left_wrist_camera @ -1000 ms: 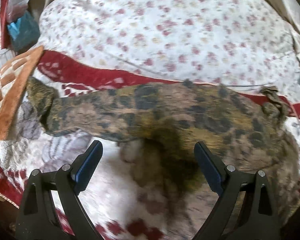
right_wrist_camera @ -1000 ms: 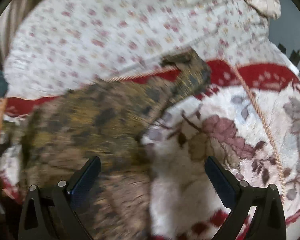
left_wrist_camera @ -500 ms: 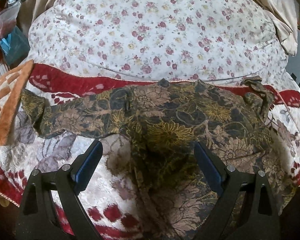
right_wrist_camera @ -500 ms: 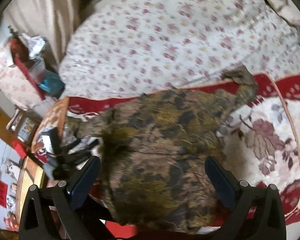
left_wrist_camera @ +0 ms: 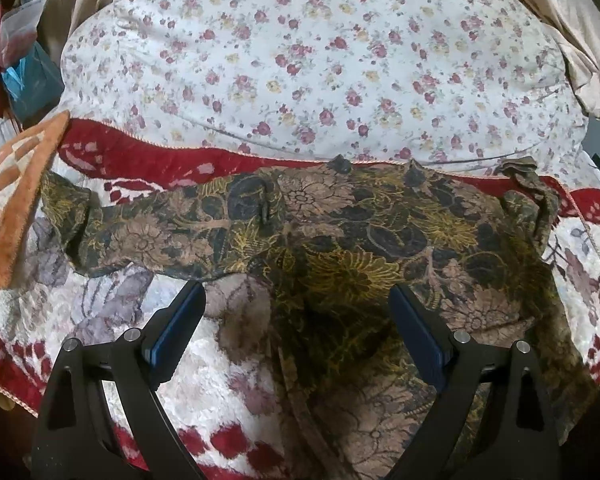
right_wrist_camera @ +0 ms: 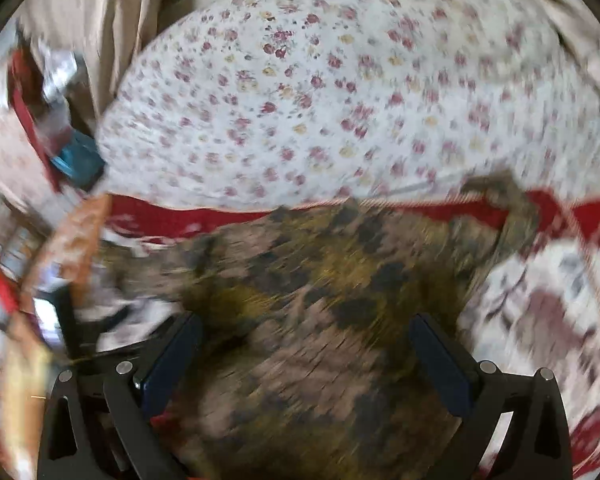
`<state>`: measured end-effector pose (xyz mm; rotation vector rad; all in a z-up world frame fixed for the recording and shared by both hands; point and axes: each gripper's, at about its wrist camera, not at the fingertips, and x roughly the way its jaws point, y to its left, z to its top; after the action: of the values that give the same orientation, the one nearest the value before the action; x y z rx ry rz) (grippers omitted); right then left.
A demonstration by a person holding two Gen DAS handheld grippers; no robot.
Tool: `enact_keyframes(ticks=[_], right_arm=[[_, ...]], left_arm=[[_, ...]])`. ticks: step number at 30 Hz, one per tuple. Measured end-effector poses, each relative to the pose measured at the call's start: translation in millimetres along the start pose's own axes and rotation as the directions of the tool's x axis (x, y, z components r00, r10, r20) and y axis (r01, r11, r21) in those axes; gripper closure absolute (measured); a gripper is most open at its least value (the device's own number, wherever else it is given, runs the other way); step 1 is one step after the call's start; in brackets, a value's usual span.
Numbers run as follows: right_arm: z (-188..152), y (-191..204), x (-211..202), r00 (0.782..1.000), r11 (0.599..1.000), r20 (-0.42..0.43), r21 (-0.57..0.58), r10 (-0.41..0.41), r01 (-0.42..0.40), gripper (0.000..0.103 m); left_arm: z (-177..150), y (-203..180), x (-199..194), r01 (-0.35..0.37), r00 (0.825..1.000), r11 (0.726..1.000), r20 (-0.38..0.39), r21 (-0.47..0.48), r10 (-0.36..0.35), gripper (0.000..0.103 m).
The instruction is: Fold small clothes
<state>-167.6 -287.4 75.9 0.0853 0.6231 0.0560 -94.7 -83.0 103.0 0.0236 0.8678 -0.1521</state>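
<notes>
A dark floral-print garment [left_wrist_camera: 340,248] in brown, black and yellow lies spread on the red-and-white blanket [left_wrist_camera: 204,364], one sleeve stretched left and the other bunched at the right. My left gripper [left_wrist_camera: 298,332] is open above the garment's left side, with nothing between its fingers. In the blurred right wrist view the same garment [right_wrist_camera: 320,320] fills the middle. My right gripper [right_wrist_camera: 306,364] hangs open over it and holds nothing.
A large white pillow with small red flowers [left_wrist_camera: 320,60] lies behind the garment. An orange checked cloth [left_wrist_camera: 12,192] sits at the left edge of the blanket. Bags and clutter [left_wrist_camera: 24,60] stand at the far left. A beige cloth [left_wrist_camera: 572,36] hangs at the upper right.
The left wrist view has steadied and pulled back a little, showing the whole garment. The right gripper swung from the right sleeve back over the garment's body and is still moving.
</notes>
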Motion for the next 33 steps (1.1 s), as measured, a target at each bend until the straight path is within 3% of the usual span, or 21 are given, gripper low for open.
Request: enact_keyframes(ticks=[2, 5, 10, 13, 16, 22, 33], right_arm=[[-0.6, 8.0, 24.5, 0.999, 0.997, 0.020, -0.053, -0.049, 0.050, 0.000], [-4.0, 10.5, 52.6, 0.998, 0.998, 0.043, -0.049, -0.040, 0.042, 0.000], [-14.8, 5.7, 118.1, 0.995, 1.000, -0.097, 0.004, 0.028, -0.028, 0.000], [-21.9, 7.0, 139.6, 0.993, 1.000, -0.117, -0.011, 0.009, -0.010, 0.000], [-25.7, 8.0, 155.9, 0.990, 0.999, -0.134, -0.036, -0.030, 0.026, 0.000], [-28.3, 4.0, 187.5, 0.976, 0.999, -0.215, -0.024, -0.026, 0.022, 0.000], [-36.4, 3.5, 207.0, 0.970, 0.995, -0.223, -0.017, -0.103, 0.101, 0.000]], left_arm=[[1.7, 1.7, 6.9, -0.002, 1.000, 1.000, -0.003, -0.004, 0.002, 0.010], [6.0, 5.0, 18.5, -0.009, 1.000, 1.000, -0.007, -0.008, 0.009, 0.010], [14.1, 10.9, 40.6, -0.022, 1.000, 1.000, -0.010, -0.009, 0.022, 0.010], [18.2, 14.0, 53.8, -0.040, 0.999, 0.999, -0.006, -0.005, 0.040, 0.010], [18.9, 18.5, 68.3, -0.058, 0.998, 0.998, 0.002, -0.012, 0.058, 0.010], [13.1, 22.6, 87.8, -0.052, 0.998, 0.999, -0.023, 0.001, 0.052, 0.010], [11.8, 37.1, 93.7, -0.051, 0.998, 0.998, -0.027, -0.022, 0.050, 0.010]])
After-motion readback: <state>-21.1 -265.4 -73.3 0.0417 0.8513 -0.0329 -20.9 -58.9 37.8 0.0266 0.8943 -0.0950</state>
